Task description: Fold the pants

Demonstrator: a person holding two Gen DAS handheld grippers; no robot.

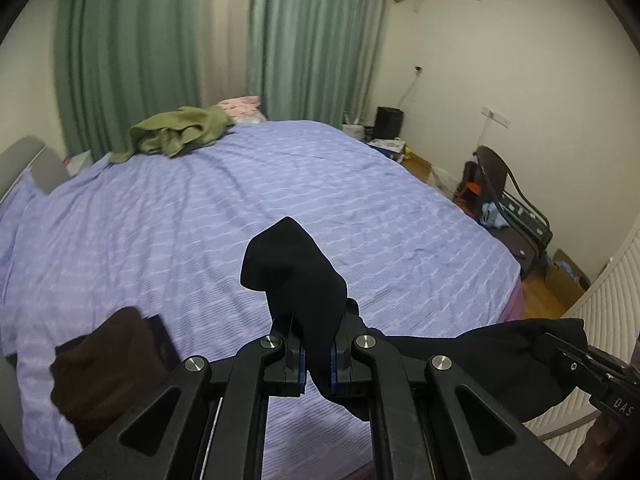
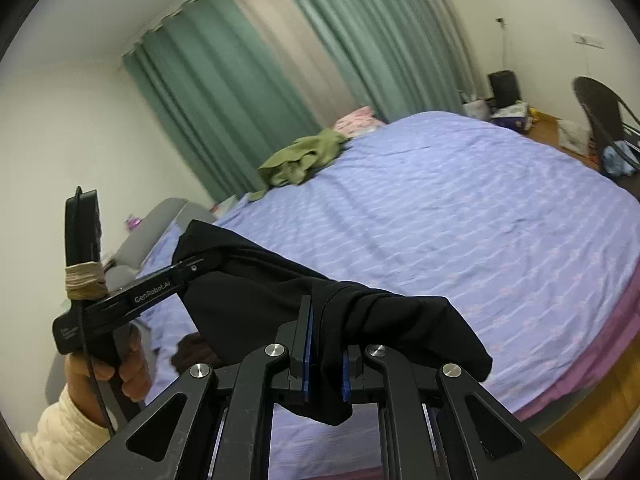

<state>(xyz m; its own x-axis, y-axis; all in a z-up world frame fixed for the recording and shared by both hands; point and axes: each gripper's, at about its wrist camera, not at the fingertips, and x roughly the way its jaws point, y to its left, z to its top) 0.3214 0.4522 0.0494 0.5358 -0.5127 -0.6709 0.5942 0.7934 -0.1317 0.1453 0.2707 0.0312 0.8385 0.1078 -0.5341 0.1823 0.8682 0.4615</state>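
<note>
Black pants [image 1: 296,268] hang in the air between my two grippers above a bed with a lilac cover [image 1: 224,200]. My left gripper [image 1: 318,360] is shut on one end of the pants, which bunch up over its fingers. My right gripper [image 2: 326,368] is shut on the other end of the pants [image 2: 384,320]. The fabric stretches from one gripper to the other. In the right wrist view the left gripper [image 2: 200,262] shows at the left, held by a hand. In the left wrist view the right gripper [image 1: 560,344] shows at the right edge.
A folded dark brown garment [image 1: 104,364] lies on the near left of the bed. A crumpled olive green garment [image 1: 176,134] and a pink item [image 1: 240,106] lie at the far side. Green curtains [image 1: 132,48] hang behind. A chair [image 1: 508,192] and boxes stand on the floor at the right.
</note>
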